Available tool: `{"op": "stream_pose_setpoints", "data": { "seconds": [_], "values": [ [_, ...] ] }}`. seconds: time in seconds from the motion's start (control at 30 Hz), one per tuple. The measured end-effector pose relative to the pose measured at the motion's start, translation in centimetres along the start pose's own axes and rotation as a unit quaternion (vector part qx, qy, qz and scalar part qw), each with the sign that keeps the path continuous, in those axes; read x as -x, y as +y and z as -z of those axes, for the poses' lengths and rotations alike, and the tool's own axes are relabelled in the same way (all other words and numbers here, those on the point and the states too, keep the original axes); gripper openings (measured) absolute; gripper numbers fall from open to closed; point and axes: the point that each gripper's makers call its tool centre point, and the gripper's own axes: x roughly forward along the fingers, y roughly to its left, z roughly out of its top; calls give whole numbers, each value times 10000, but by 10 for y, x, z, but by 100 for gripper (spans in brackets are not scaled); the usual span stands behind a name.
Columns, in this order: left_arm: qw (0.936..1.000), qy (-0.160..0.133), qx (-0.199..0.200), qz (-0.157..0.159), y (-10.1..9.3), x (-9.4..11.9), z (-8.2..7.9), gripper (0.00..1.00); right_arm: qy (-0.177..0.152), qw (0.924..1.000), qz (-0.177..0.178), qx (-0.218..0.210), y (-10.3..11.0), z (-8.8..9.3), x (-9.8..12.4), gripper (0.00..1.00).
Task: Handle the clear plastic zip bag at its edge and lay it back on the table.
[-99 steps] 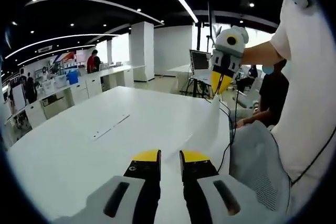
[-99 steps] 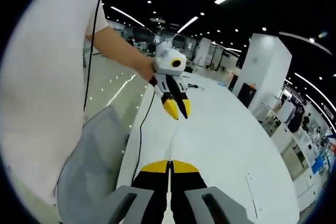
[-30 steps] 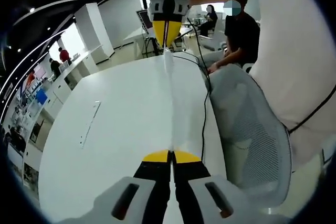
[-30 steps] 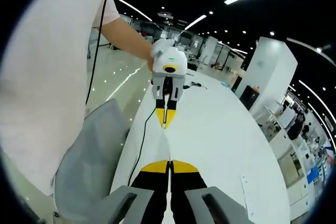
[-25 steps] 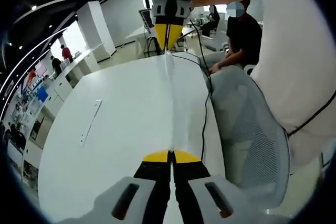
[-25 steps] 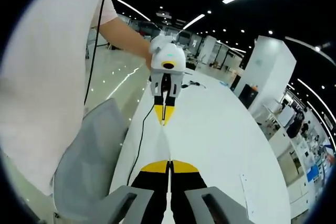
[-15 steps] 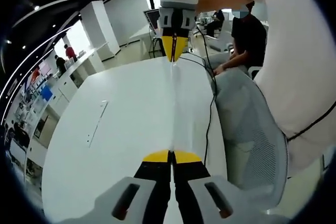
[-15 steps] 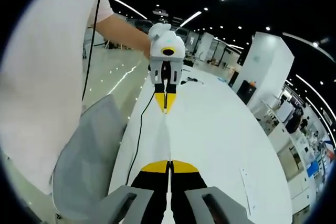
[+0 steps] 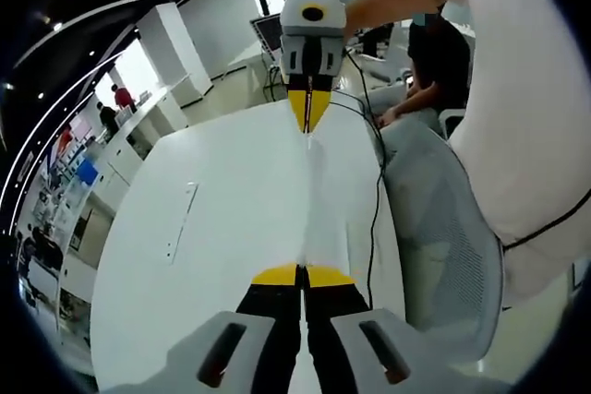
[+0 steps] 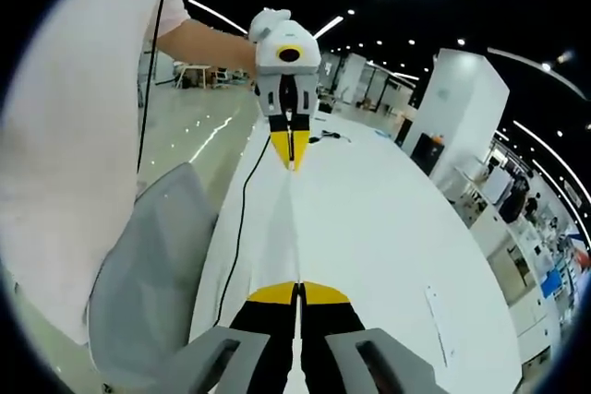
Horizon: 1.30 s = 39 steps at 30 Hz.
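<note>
- Left gripper view: the left gripper (image 9: 297, 276) has its yellow-tipped jaws pressed together on the near edge of the clear zip bag (image 9: 317, 200). The bag is stretched edge-on above the white table (image 9: 212, 228), its long axis running straight away from the camera to the right gripper (image 9: 307, 117), whose jaws are pinched on the far edge. A grey mesh chair (image 9: 443, 237) stands beside the table, next to the person's white shirt (image 9: 517, 89).
- Right gripper view: the right gripper (image 10: 297, 292), jaws together, clamps the bag's (image 10: 288, 228) near edge; the bag runs lengthwise ahead to the left gripper (image 10: 288, 156), likewise closed on it, held above the table (image 10: 388, 228).
</note>
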Motion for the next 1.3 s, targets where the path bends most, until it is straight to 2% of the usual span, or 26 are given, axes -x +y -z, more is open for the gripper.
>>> {"op": "stream_pose_setpoints", "data": {
  "seconds": [0.23,0.37,0.7,0.93,1.0,1.3],
  "values": [
    [9999,34,-110,17,-3,1,-6,0,32,9999,69,-114,-2,4,0,0],
    [9999,26,-125,12,-2,1,-7,0,64,9998,60,-170,-1,6,0,4],
    [9999,-1,-124,-33,0,2,-10,0,49,9998,103,-161,-2,0,1,11],
    [9999,-6,-96,-116,2,0,-15,0,-69,9999,145,-24,-3,-23,-2,13],
    [9999,-15,-70,-121,2,-1,-17,0,-131,9998,137,85,-1,-34,-7,13],
    [9999,-42,-50,-127,0,-3,-28,0,-381,9992,67,141,2,-58,-20,12]
  ]
}}
